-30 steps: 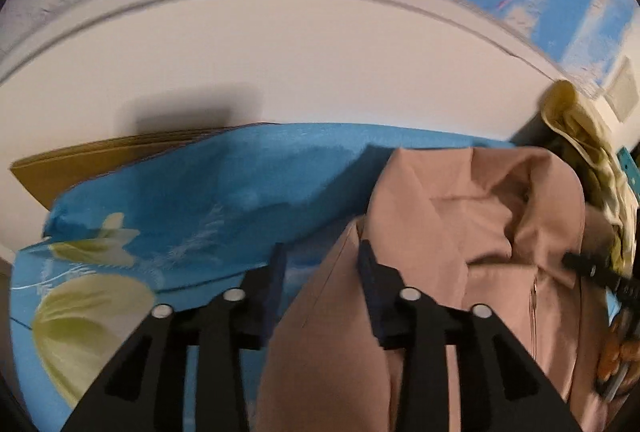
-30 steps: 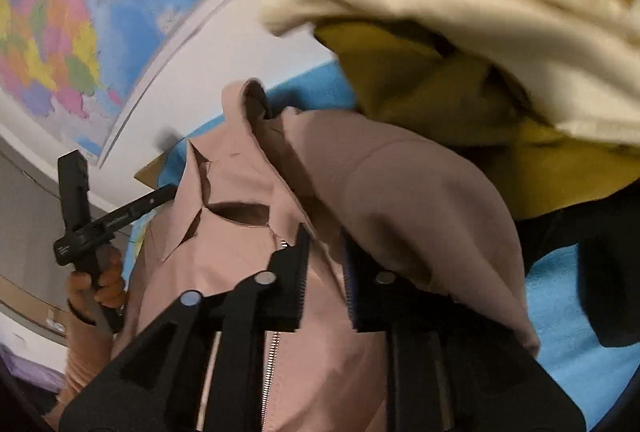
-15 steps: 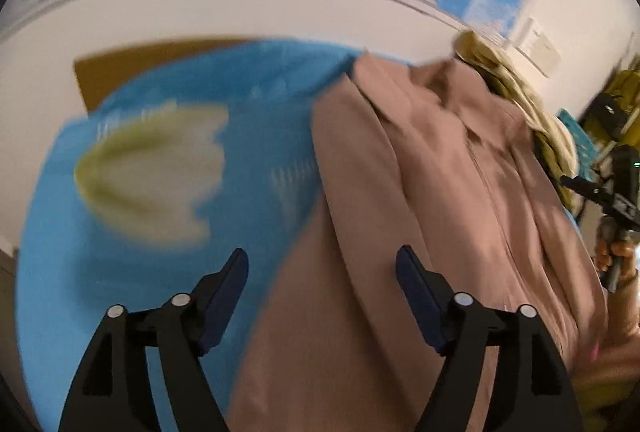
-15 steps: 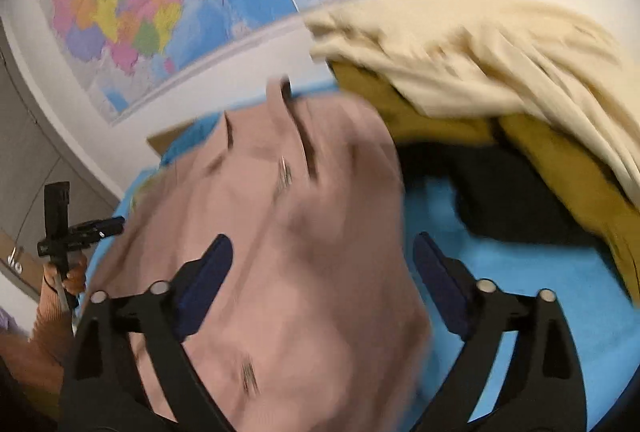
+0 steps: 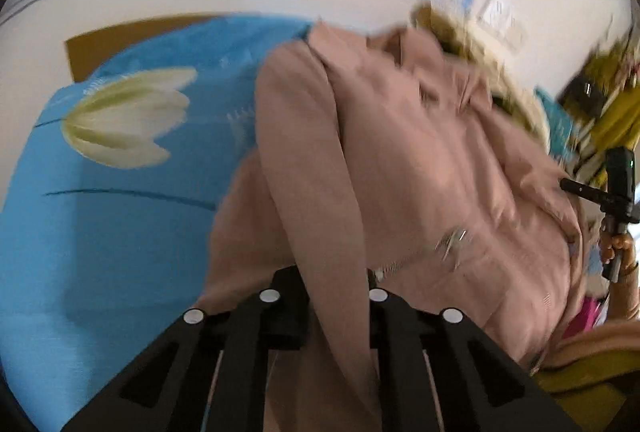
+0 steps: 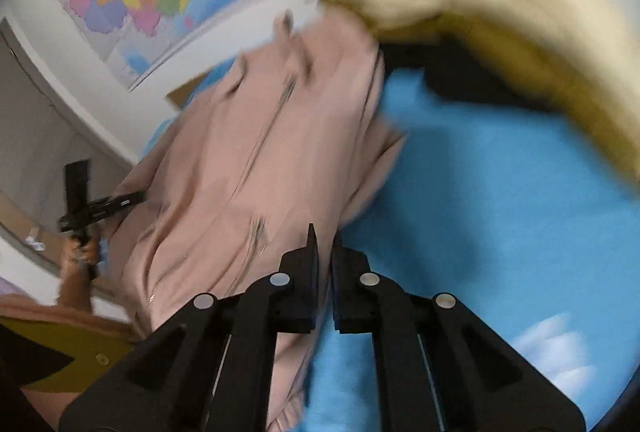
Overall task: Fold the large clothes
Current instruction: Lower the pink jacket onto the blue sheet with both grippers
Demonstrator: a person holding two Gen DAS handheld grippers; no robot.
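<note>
The pink jacket (image 5: pixel 420 171) lies front up on the blue sheet (image 5: pixel 100 232). Its collar is at the far end, against the wall, and its hem is at the near end, so its long axis runs near to far, following the zip down its middle. A pile of cream and mustard clothes (image 6: pixel 480 3) sits at the far right, touching or overlapping the jacket's collar end.

The two hands are at opposite long sides of the jacket, both at the near end. The left gripper (image 5: pixel 334 276) is on the jacket's left side. Its fingers have just been closing and now clamp a band of pink cloth, probably the left sleeve, which runs up and away from between them toward the shoulder. The right gripper (image 6: pixel 323 236) is at the jacket's right edge. Its fingers have also just been closing and now meet almost tip to tip. The edge of the cloth seems to be caught between them, though blur makes this less certain than on the left.

The rest of the jacket lies ahead of both pairs of fingers, on their inner sides: to the right of the left hand and to the left of the right hand. Neither hand is clearly nearer the zip line. A fold inward would therefore carry each held edge across the short axis toward the zip. A fold in half would instead carry both held points along the long axis toward the collar. The clothes pile crowds the far right corner and leaves less room there than on the left.
</note>
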